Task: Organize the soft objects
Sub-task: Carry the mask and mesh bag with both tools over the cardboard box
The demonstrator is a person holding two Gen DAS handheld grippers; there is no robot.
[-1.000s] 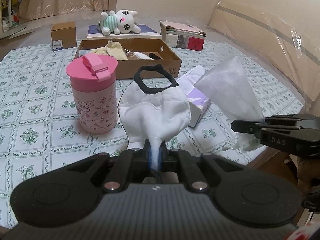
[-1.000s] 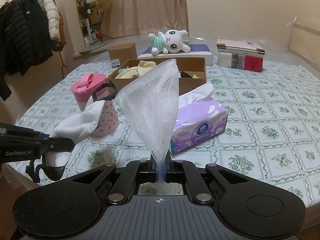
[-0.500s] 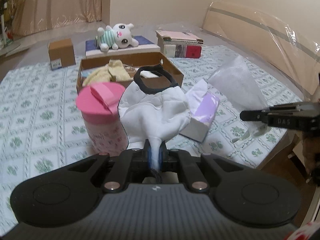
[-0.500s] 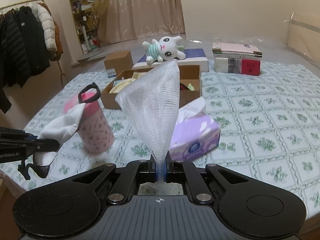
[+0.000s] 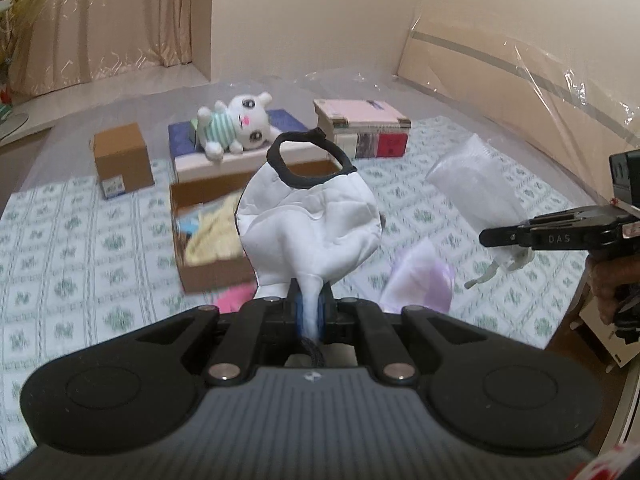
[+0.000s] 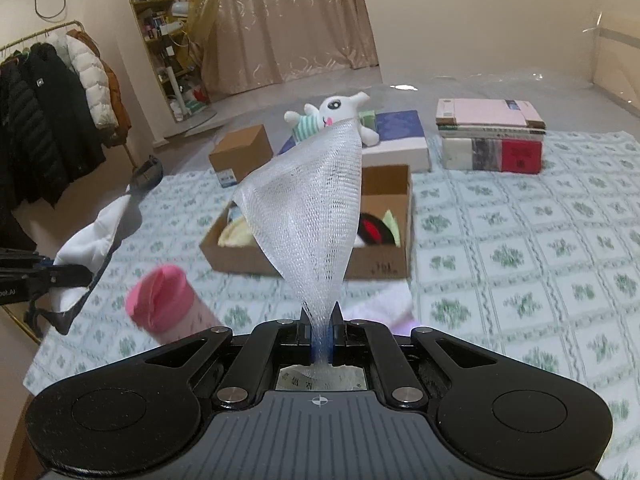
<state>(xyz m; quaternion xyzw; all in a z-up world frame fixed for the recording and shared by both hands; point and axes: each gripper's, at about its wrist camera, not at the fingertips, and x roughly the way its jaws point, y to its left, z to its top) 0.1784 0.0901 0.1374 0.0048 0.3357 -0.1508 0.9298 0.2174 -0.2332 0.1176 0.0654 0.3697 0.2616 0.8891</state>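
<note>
My left gripper [image 5: 310,312] is shut on the neck of a white cloth pouch with a black trimmed loop [image 5: 310,224], which stands up in front of the camera. My right gripper [image 6: 320,336] is shut on the pinched end of a white mesh bag [image 6: 310,216] that fans upward. Both are held in the air over the patterned bedspread, short of an open cardboard box [image 6: 308,262] with yellow soft cloth [image 5: 212,236] in it. The right wrist view shows the left gripper [image 6: 86,276] with its pouch [image 6: 92,240] at the left. The left wrist view shows the right gripper [image 5: 486,237] and mesh bag [image 5: 476,184] at the right.
A pink lidded cup [image 6: 164,300] and a purple tissue pack [image 5: 420,280] sit just below the grippers. Behind the box lie a plush bunny [image 5: 236,124], a stack of books [image 6: 488,136] and a small closed carton [image 5: 120,160]. Coats hang on a rack [image 6: 48,120] at left.
Both grippers have risen and moved forward toward the open box, still holding their items. The pink cup and tissue pack have slid down to the bottom of both views.
</note>
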